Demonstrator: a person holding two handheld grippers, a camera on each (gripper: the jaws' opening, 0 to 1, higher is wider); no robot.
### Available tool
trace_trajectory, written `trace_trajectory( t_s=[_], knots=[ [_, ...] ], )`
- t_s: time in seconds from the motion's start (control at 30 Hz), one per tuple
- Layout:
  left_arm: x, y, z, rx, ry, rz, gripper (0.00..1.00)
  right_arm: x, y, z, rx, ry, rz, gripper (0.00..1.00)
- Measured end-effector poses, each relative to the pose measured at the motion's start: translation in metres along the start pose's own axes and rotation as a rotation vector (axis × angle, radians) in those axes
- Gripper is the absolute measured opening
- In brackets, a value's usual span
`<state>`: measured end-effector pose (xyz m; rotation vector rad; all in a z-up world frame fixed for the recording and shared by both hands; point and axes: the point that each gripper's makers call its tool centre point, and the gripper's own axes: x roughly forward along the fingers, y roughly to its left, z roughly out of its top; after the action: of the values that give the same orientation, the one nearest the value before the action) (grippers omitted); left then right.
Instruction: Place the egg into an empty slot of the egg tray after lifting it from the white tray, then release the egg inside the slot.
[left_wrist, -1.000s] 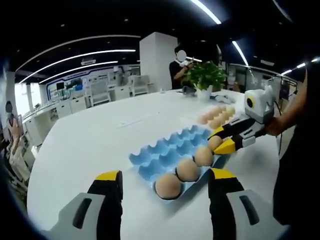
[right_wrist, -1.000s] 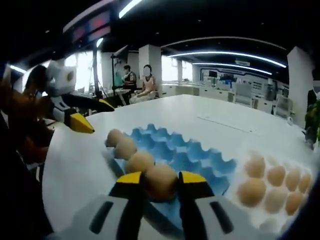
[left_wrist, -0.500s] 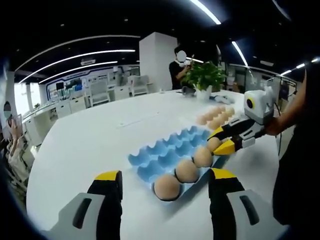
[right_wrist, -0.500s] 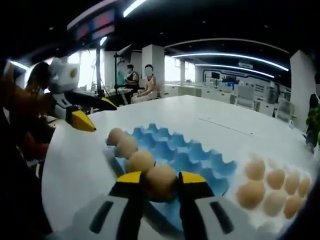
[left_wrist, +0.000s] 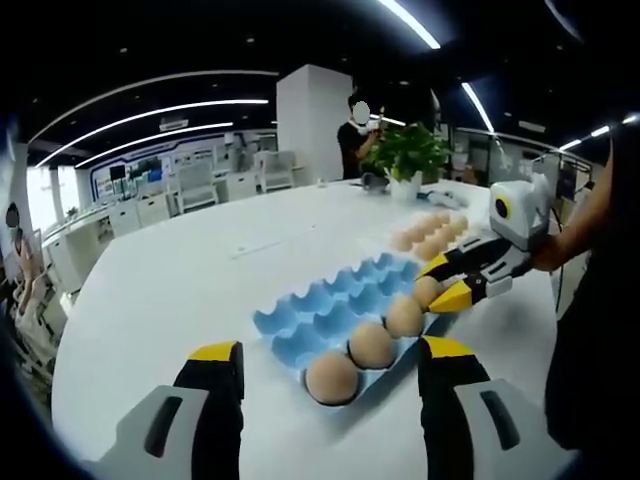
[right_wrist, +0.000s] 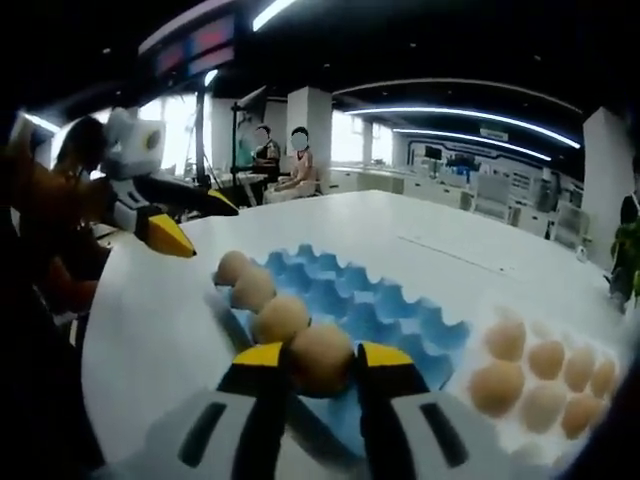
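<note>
A blue egg tray (left_wrist: 318, 311) lies on the white table with three brown eggs (left_wrist: 371, 344) in its near row. My right gripper (left_wrist: 436, 283) is shut on a fourth egg (left_wrist: 426, 291) at the far end of that row, low over a slot. In the right gripper view the held egg (right_wrist: 320, 357) sits between the jaws of my right gripper (right_wrist: 322, 360), over the blue egg tray (right_wrist: 380, 312) beside the row of eggs (right_wrist: 254, 289). My left gripper (left_wrist: 330, 352) is open and holds nothing, just short of the tray's near end. The white tray (right_wrist: 520, 430) carries several eggs.
The white tray (left_wrist: 447, 243) sits beyond the blue one, with a potted plant (left_wrist: 410, 155) behind it. My left gripper (right_wrist: 205, 225) hangs over the table's left edge. People stand and sit in the background. Bare table (left_wrist: 190, 280) stretches to the left.
Both views have drifted slightly. The right gripper still grips the egg at the same spot over the blue tray, and the left gripper stays open.
</note>
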<state>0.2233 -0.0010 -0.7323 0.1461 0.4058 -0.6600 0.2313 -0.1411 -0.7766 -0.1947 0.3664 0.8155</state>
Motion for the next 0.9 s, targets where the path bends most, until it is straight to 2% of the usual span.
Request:
trace_trajectory(
  t_s=[0.2, 0.37, 0.47, 0.57, 0.63, 0.8, 0.9],
  knots=[
    [0.001, -0.001, 0.0, -0.013, -0.005, -0.003, 0.72, -0.012, -0.005, 0.004, 0.015, -0.031, -0.02, 0.28],
    [0.001, -0.001, 0.0, -0.013, -0.001, 0.0, 0.72, -0.028, -0.018, 0.009, 0.04, -0.055, -0.074, 0.27],
    [0.002, -0.001, 0.0, -0.013, -0.001, 0.0, 0.72, -0.043, -0.041, 0.008, 0.08, -0.071, -0.166, 0.27],
    [0.005, -0.003, -0.002, -0.007, 0.007, -0.003, 0.71, -0.059, -0.066, 0.0, 0.126, -0.067, -0.244, 0.27],
    [0.005, -0.005, -0.001, -0.008, 0.005, -0.008, 0.71, -0.076, -0.089, -0.012, 0.12, -0.027, -0.331, 0.27],
    [0.006, -0.005, 0.001, -0.012, 0.002, -0.007, 0.71, -0.125, -0.142, -0.029, 0.165, -0.033, -0.526, 0.27],
    [0.007, -0.004, 0.002, -0.024, -0.003, -0.007, 0.71, -0.16, -0.174, -0.042, 0.115, 0.01, -0.673, 0.27]
  ],
)
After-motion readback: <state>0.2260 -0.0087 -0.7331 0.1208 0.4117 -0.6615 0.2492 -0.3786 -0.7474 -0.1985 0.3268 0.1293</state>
